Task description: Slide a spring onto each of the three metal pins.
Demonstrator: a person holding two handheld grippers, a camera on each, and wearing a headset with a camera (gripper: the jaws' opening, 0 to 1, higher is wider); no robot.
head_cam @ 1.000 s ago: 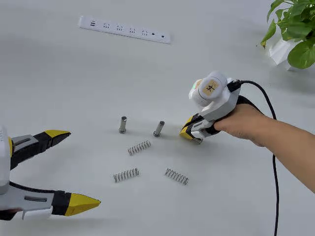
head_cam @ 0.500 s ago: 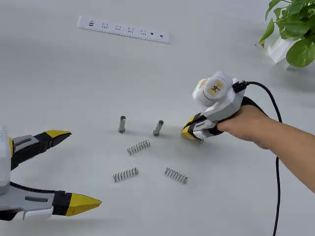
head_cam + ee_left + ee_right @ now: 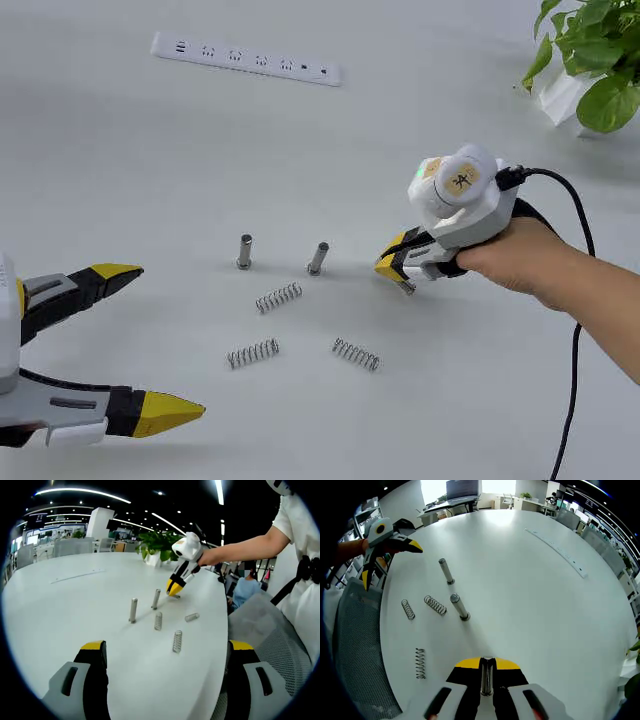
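My right tongs [image 3: 388, 268] are clenched on one metal pin [image 3: 486, 675], low over the middle of the surface [image 3: 480, 420] and just beside the two standing pins [image 3: 244, 251], which are upright and bare. The three springs [image 3: 279, 297] lie flat on the near-edge side of those pins, apart from one another, none on a pin. My left tongs [image 3: 165, 340] are released, jaws spread wide and grasping nothing, toward the near left edge.
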